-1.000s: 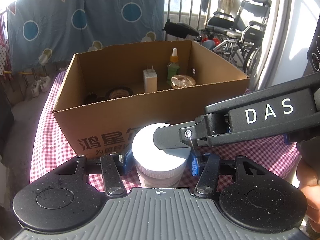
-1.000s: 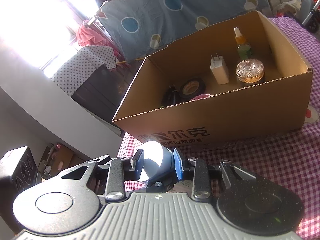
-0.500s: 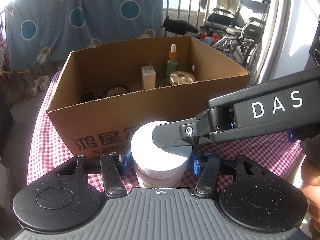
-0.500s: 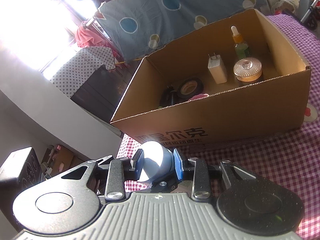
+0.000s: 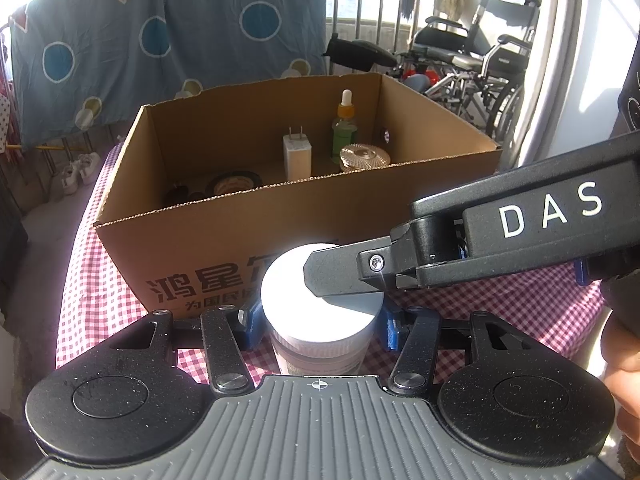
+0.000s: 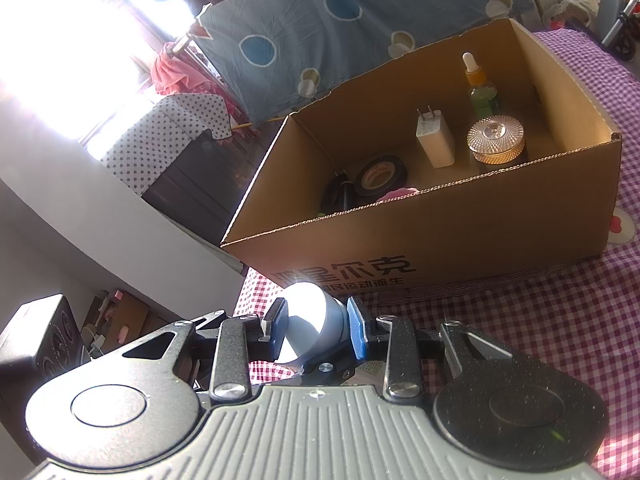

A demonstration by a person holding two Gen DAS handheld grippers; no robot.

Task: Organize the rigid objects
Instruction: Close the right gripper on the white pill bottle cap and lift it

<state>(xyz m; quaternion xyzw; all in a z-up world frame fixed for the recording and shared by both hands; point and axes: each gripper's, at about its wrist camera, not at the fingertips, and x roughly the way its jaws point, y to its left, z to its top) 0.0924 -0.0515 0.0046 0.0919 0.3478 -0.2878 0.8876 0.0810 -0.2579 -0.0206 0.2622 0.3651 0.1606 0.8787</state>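
Just before the cardboard box [image 5: 248,240], above the checked bench [image 5: 100,300], the left tool [image 5: 318,322] grips the body of a white-lidded jar [image 5: 320,320], while the right tool [image 6: 316,328] clamps its lid from the side. Inside the box stand a white charger [image 5: 297,157], a dropper bottle [image 5: 344,128] and a gold-lidded jar [image 5: 364,158], with a tape roll [image 6: 380,174] lying further left.

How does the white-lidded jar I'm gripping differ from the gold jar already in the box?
The white-lidded jar stands outside the cardboard box on the checked cloth; the gold jar sits inside, near the dropper bottle.
The white-lidded jar has a smooth plain lid; the gold jar's lid is ribbed and faceted.
The white-lidded jar has both the left gripper and the right gripper closed on it; the gold jar is untouched.
Both are upright, round and lidded.
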